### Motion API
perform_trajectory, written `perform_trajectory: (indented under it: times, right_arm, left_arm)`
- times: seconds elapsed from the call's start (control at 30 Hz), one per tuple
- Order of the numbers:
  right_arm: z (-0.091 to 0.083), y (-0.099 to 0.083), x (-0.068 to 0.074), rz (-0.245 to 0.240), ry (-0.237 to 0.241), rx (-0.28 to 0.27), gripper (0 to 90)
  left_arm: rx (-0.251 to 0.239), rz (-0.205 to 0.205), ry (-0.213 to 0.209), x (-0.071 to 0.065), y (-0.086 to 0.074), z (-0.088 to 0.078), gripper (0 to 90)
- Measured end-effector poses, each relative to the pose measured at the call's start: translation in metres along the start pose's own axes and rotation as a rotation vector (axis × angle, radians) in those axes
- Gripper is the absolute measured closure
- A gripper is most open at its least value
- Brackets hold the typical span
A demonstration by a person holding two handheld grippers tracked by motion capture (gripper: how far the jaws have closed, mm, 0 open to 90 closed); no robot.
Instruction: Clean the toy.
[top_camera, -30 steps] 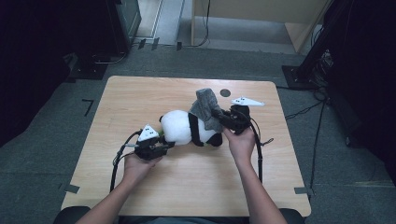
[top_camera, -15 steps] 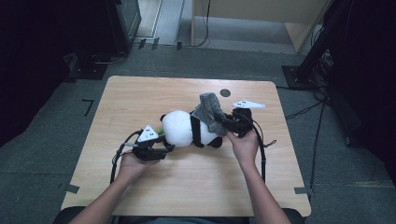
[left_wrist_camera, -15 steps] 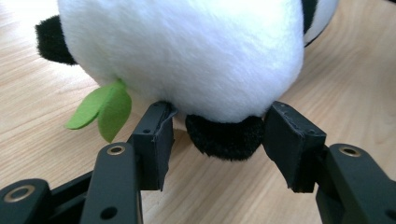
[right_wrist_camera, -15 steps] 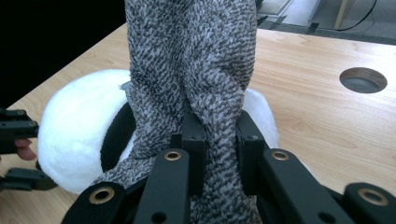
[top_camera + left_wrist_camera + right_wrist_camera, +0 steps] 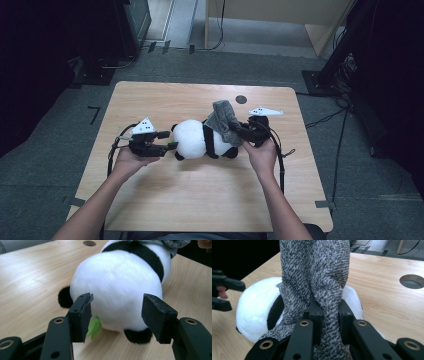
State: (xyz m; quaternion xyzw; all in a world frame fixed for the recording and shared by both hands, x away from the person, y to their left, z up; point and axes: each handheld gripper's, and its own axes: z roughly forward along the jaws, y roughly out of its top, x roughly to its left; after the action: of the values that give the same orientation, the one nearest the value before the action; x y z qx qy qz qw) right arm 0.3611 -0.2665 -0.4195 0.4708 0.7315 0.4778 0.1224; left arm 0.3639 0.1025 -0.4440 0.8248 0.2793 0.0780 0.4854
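Note:
A black-and-white panda plush (image 5: 192,139) lies on its side in the middle of the wooden table (image 5: 150,100). A grey knitted cloth (image 5: 222,120) drapes over its body. My right gripper (image 5: 239,132) is shut on that cloth (image 5: 317,277), which bunches between the jaws of the right gripper (image 5: 328,320). My left gripper (image 5: 167,140) sits just left of the plush's white end (image 5: 120,290). The left gripper (image 5: 116,307) has just been opening its jaws, and the pads stand clear of the plush. A green tuft (image 5: 95,327) sticks out under the plush.
A round cable hole (image 5: 241,99) lies in the table behind the plush. Cables trail from both grippers toward the near edge. Dark equipment stands on the floor at the left and right, and a wooden cabinet (image 5: 280,20) behind the table.
The left gripper's jaws have spread and let go of the plush, and that hand has drawn back to the left and lifted a little. The right gripper keeps its hold on the cloth.

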Motion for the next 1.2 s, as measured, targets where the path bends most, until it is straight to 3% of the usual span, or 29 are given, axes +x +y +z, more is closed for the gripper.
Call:
perform_trajectory:
  times: [0.23, 0.33, 0.5, 0.63, 0.77, 0.87, 1.03, 1.2]
  right_arm:
    - [0.001, 0.0, -0.001, 0.001, 0.006, -0.003, 78.9]
    - [0.001, 0.0, -0.001, 0.0, 0.008, -0.001, 78.9]
    - [0.002, 0.001, -0.001, -0.004, 0.012, -0.002, 78.8]
    - [0.002, 0.001, -0.002, -0.004, 0.013, -0.002, 78.7]
    - [0.004, 0.001, -0.001, -0.009, 0.013, 0.002, 78.7]
    - [0.007, 0.0, 0.0, -0.018, 0.014, 0.006, 78.7]
    - [0.013, 0.001, 0.0, -0.029, 0.009, 0.009, 78.8]
    - [0.02, 0.003, -0.004, -0.025, 0.01, 0.002, 78.8]
  left_arm:
    - [0.013, 0.044, -0.063, 0.017, 0.024, 0.011, 38.8]
    - [0.019, 0.082, -0.065, 0.023, 0.035, 0.016, 38.5]
    - [0.052, 0.108, -0.082, 0.035, 0.044, 0.026, 37.1]
    - [0.081, 0.119, -0.117, 0.04, 0.043, 0.037, 35.2]
    - [0.093, 0.173, -0.133, 0.04, 0.034, 0.046, 29.8]
    - [0.104, 0.144, -0.154, 0.044, 0.028, 0.051, 24.5]
    - [0.083, 0.201, -0.194, 0.04, 0.019, 0.056, 24.9]
    - [0.092, 0.176, -0.192, 0.036, 0.014, 0.059, 26.9]
